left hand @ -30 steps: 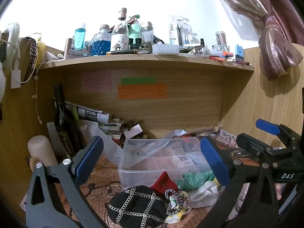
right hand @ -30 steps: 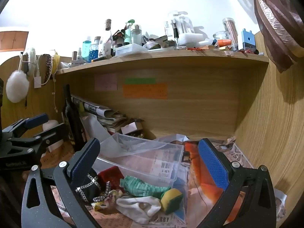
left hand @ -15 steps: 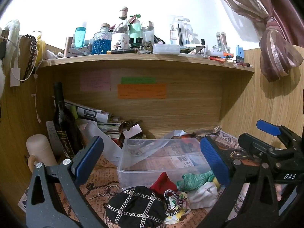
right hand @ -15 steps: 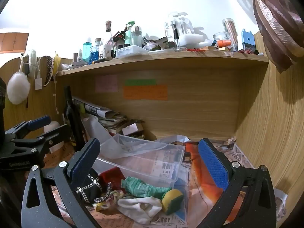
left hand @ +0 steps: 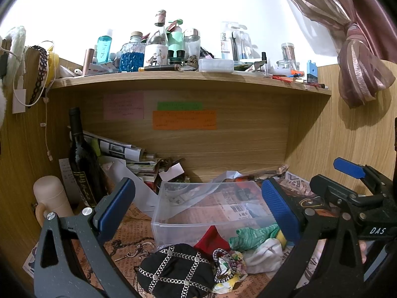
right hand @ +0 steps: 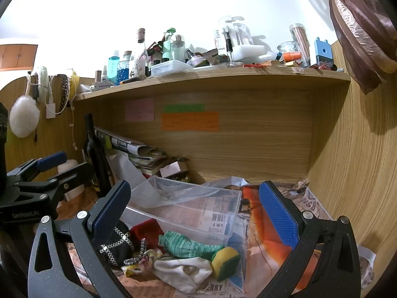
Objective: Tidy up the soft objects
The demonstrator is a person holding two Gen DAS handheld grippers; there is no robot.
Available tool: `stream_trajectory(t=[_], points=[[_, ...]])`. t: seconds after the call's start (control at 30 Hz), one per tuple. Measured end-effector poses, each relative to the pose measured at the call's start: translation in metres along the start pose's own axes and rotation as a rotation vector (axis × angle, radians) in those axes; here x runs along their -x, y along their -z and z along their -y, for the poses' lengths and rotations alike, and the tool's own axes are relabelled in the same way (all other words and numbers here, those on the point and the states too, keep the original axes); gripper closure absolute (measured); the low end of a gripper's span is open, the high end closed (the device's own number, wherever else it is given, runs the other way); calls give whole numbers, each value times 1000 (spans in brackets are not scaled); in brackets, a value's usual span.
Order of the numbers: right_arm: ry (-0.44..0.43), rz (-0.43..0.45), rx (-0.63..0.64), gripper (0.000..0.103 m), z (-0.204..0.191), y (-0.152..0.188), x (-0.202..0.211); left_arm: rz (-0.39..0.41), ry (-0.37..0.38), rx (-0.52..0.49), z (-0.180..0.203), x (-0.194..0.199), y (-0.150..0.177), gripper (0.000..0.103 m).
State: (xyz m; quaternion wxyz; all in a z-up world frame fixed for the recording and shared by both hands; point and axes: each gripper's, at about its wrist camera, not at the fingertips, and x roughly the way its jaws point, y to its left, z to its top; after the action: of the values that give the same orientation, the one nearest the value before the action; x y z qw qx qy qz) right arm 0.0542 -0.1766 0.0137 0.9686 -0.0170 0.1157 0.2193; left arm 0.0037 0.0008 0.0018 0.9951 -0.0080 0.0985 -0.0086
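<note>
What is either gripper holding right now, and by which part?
Nothing. Left gripper and right gripper are both open and empty above the soft pile: black chained pouch, green cloth, sponge.

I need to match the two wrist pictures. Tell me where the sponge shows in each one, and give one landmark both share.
Left wrist: the sponge is only a yellow sliver at lower right, mostly hidden behind the left gripper's right finger.
Right wrist: sponge in full at bottom centre, right of the green cloth.
Shared landmark: the clear bin just behind the pile.
</note>
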Motion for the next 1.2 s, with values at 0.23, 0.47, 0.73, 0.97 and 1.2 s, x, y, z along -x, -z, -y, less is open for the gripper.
stream_trajectory(t=[0.23, 0.47, 0.73, 0.97, 1.2], points=[[-3, 5, -1, 0, -1, -2, 1, 0, 1, -1, 2, 0, -1, 0], [-3, 5, -2, 0, -1, -2, 1, 1, -3, -2, 3, 0, -1, 0], [-3, 6, -3, 0, -1, -1, 1, 2, 0, 0, 5, 0, -1, 0], [-2, 6, -3, 0, -2, -1, 1, 2, 0, 2, 6, 0, -2, 0], [-3, 8, -3, 0, -2, -2, 1, 3, 0, 2, 5, 0, -2, 0]])
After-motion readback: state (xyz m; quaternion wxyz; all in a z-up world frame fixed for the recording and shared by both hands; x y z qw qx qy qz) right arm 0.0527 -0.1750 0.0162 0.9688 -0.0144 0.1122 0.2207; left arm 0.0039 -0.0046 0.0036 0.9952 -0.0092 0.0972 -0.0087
